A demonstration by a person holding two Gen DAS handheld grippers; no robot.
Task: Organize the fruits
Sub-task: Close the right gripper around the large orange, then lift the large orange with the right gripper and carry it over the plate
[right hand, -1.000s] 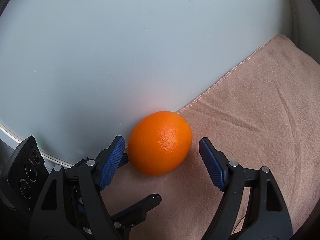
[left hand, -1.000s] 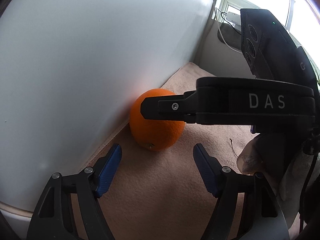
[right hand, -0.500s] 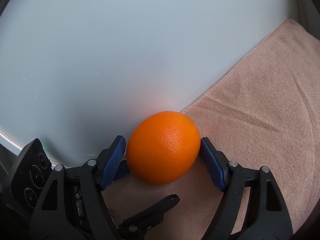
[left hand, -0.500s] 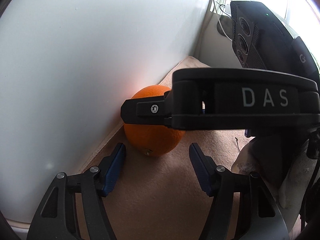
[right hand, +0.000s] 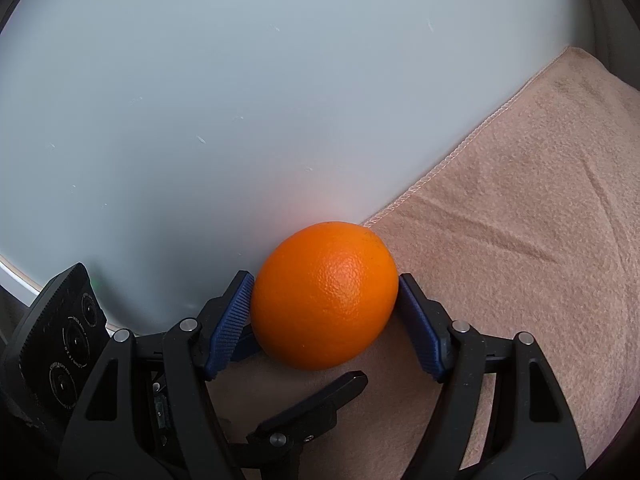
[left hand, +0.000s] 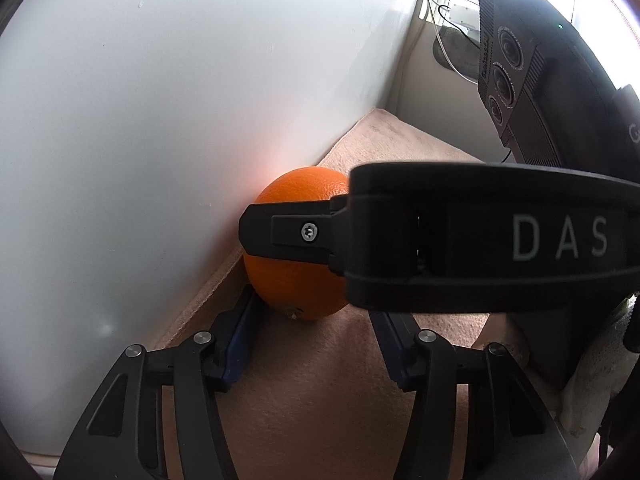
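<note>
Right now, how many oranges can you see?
1. The orange sits on the pink towel against the white wall, between the right gripper's blue pads. Others may lie out of view.

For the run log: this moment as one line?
right hand-held gripper: jaws just closed onto round orange fruit | left hand-held gripper: jaws just closing, nothing gripped | fruit on pink towel, by white wall

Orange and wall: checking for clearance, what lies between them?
Nothing: the orange sits right against the white wall, shown in the right wrist view.
</note>
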